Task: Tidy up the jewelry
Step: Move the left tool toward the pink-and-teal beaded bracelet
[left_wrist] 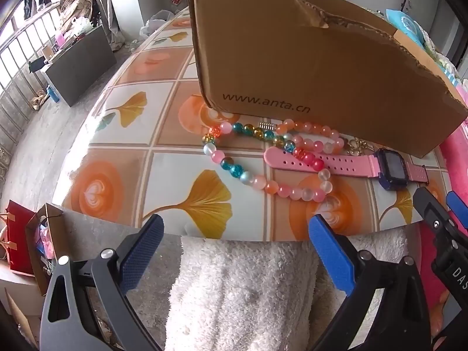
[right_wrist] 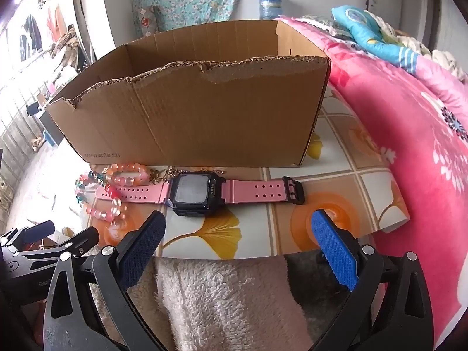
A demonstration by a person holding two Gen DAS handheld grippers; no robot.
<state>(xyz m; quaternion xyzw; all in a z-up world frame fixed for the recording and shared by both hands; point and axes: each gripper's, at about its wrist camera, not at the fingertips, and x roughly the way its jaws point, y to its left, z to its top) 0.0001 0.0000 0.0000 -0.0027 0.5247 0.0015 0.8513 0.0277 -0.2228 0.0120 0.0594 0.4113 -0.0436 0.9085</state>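
a pink watch (right_wrist: 201, 194) lies flat on the table (right_wrist: 327, 187), its strap running left to right, just in front of an open cardboard box (right_wrist: 187, 117). beaded bracelets (left_wrist: 263, 158) overlap the strap's left end. the right gripper (right_wrist: 239, 244) hovers at the table's near edge, directly before the watch face and closer to it; gripping across the strap would probably suit. the left gripper (left_wrist: 234, 244) faces the beads, which lie ahead. both sets of fingers are spread wide, holding and touching nothing. a fluffy white cloth (left_wrist: 242, 286) lies below.
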